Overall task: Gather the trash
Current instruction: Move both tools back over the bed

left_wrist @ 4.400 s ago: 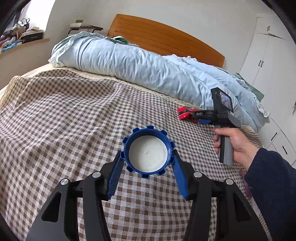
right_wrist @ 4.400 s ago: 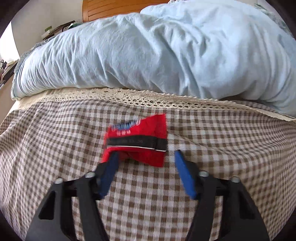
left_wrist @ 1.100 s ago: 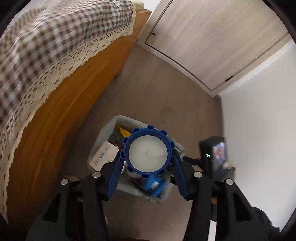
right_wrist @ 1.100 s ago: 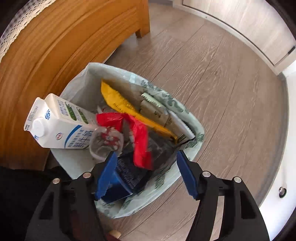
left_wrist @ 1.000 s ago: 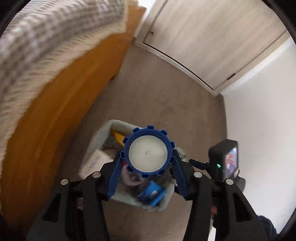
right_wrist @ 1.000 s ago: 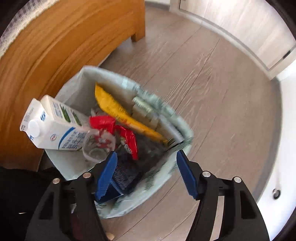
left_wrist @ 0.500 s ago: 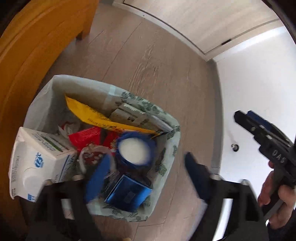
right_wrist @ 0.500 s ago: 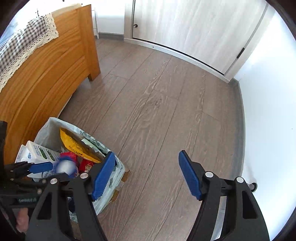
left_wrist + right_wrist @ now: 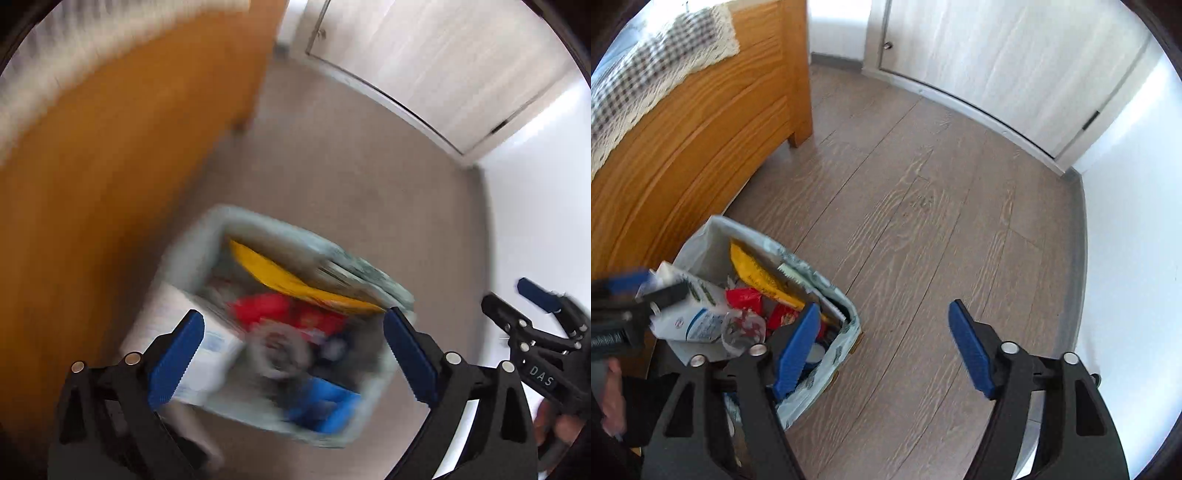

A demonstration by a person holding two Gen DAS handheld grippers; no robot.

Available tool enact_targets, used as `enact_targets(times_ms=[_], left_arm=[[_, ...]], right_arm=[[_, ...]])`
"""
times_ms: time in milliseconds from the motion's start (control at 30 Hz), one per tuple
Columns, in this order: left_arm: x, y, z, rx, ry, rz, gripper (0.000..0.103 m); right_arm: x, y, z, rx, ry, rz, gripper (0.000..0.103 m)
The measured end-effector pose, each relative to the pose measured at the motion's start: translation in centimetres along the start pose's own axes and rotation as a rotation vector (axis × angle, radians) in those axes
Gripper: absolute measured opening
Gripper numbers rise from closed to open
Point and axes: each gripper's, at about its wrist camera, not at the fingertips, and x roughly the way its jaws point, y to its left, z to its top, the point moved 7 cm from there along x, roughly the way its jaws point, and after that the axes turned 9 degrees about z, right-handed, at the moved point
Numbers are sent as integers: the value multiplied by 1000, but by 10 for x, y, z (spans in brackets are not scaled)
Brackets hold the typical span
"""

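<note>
Both hand-held grippers opening, empty: left (image 9: 291, 354) over bin (image 9: 834, 291), right (image 9: 881, 354) beside. Risk: overfull, carton (image 9: 690, 314) toppling out.

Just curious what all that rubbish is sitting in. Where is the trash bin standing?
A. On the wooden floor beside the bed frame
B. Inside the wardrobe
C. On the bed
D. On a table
A: the lined trash bin stands on the wooden floor, close beside the orange bed frame.

Lined bin (image 9: 846, 295) beside bed, heaped with wrappers and milk carton (image 9: 690, 314)
</note>
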Motion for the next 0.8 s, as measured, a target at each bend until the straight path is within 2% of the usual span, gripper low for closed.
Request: enact_targets(times_ms=[100,167,300,400,500,600,633,733,800], left_arm=[[-42,15,10,103,-115,169,94],[-71,28,13,125,-197,224,94],[-124,64,17,45,-260,191,94],[-177,104,16,-27,-347,186,94],[-240,164,3,-91,-460,236,96],[-290,233,-15,-188,-512,316,96],[-304,260,-22,-227,-516,344,96],[-333,339,-44,-334,-536,444,96],[-346,392,-60,-421,-533,535,96]], right_arm=[[0,10,-1,-37,46,1,73],[-7,20,1,-62,42,-1,73],[-29,47,17,-102,-14,2,73],[-64,83,46,-163,-131,-2,73],[-113,140,81,-264,-282,23,73],[-160,211,111,-346,-430,100,77],[-173,237,118,-370,-472,139,82],[-208,323,130,-467,-568,291,83],[-216,383,131,-553,-560,393,83]])
